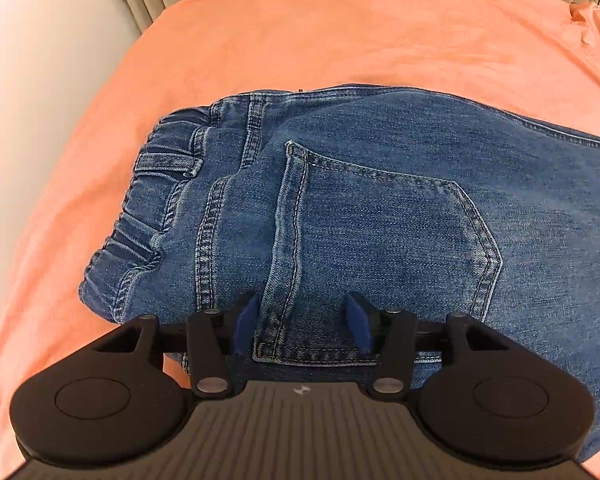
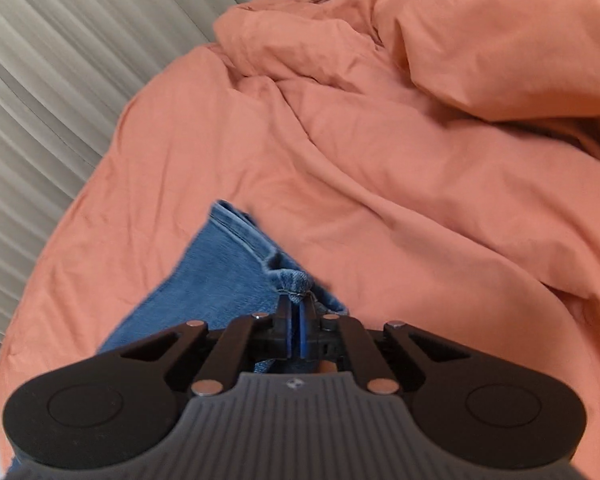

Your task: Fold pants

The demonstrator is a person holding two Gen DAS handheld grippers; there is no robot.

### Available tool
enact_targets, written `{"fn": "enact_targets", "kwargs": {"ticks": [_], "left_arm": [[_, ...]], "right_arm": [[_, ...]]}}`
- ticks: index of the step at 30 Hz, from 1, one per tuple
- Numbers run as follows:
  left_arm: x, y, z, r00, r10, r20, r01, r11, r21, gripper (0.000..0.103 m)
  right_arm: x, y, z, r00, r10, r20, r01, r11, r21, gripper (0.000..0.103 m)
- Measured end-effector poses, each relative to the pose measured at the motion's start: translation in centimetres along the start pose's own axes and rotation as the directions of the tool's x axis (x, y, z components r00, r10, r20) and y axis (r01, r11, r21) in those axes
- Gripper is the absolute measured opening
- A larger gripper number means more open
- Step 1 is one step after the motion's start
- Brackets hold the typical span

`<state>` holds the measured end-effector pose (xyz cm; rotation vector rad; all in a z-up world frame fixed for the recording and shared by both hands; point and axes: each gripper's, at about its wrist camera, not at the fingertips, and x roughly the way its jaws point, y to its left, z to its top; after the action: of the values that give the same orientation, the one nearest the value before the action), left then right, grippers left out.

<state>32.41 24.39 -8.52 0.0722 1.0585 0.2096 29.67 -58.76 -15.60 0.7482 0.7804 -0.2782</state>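
Left tool (image 1: 302, 322) sits spread wide over the pants (image 1: 380, 208), which lie on the orange bed (image 1: 300, 32); right tool (image 2: 296, 312) is pressed together, pinching a leg hem (image 2: 294, 280).

Pants (image 1: 380, 200) on bed (image 1: 300, 32), L-claw (image 1: 304, 320) above.

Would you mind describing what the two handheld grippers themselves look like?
Both match: the left gripper and right gripper have matte black linkages with silver pivot pins, blue finger pads, round black discs either side, and a ribbed grey body bearing a small round emblem. No cables or sleeves show.
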Motion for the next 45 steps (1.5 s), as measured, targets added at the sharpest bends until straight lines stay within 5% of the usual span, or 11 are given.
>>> {"fn": "enact_targets", "kwargs": {"ticks": [7,10,13,21,23,24,26,30,38,41,45], "left_arm": [[-2.1,-0.1,-0.5,0.998,0.007,0.061,-0.009,0.999,0.036,0.061],[-3.7,0.2,-1.0,0.996,-0.02,0.084,0.017,0.999,0.038,0.061],[-5.3,0.6,-1.8,0.994,-0.074,0.083,0.073,0.997,0.005,0.062],[-8.0,0.3,-4.9,0.968,-0.251,-0.004,0.251,0.967,0.032,0.062],[-8.5,-0.1,-5.8,0.951,-0.308,-0.029,0.309,0.95,0.042,0.062],[-8.8,-0.4,-6.3,0.944,-0.327,-0.041,0.329,0.942,0.065,0.062],[-9.0,-1.6,-7.1,0.931,-0.354,-0.086,0.362,0.922,0.134,0.062],[-8.4,-5.1,-9.1,0.924,-0.34,-0.173,0.377,0.885,0.274,0.062],[-6.4,-12.7,-10.0,0.931,-0.323,-0.168,0.364,0.837,0.408,0.069],[-6.3,-13.9,-9.9,0.952,-0.297,-0.079,0.302,0.857,0.418,0.069],[-7.0,-13.1,-8.8,0.952,-0.305,0.022,0.284,0.908,0.308,0.068]], "right_arm": [[0.4,0.2,0.1,0.999,-0.032,-0.024,0.031,0.999,-0.015,0.0],[-0.7,0.6,0.5,0.999,-0.049,0.001,0.049,0.998,-0.044,0.036],[-1.8,0.0,0.5,1.0,-0.004,0.001,0.004,1.0,-0.022,0.041],[0.5,-3.1,-0.9,0.996,0.075,-0.042,-0.066,0.982,0.178,0.041],[1.1,-3.6,-1.1,0.995,0.092,-0.035,-0.082,0.972,0.219,0.029],[1.1,-3.6,-1.1,0.996,0.085,-0.028,-0.077,0.974,0.214,0.012],[1.0,-2.6,-1.0,0.998,0.052,-0.025,-0.048,0.989,0.143,0.011],[0.6,-0.6,-0.8,1.0,-0.004,-0.004,0.004,1.0,0.031,0.01],[0.4,-0.2,-0.7,0.999,-0.036,-0.012,0.036,0.999,0.006,0.01],[0.4,0.0,-0.8,0.999,-0.048,-0.018,0.047,0.999,-0.014,0.01],[0.4,0.2,-0.7,0.998,-0.056,-0.024,0.055,0.998,-0.037,0.01]]}}
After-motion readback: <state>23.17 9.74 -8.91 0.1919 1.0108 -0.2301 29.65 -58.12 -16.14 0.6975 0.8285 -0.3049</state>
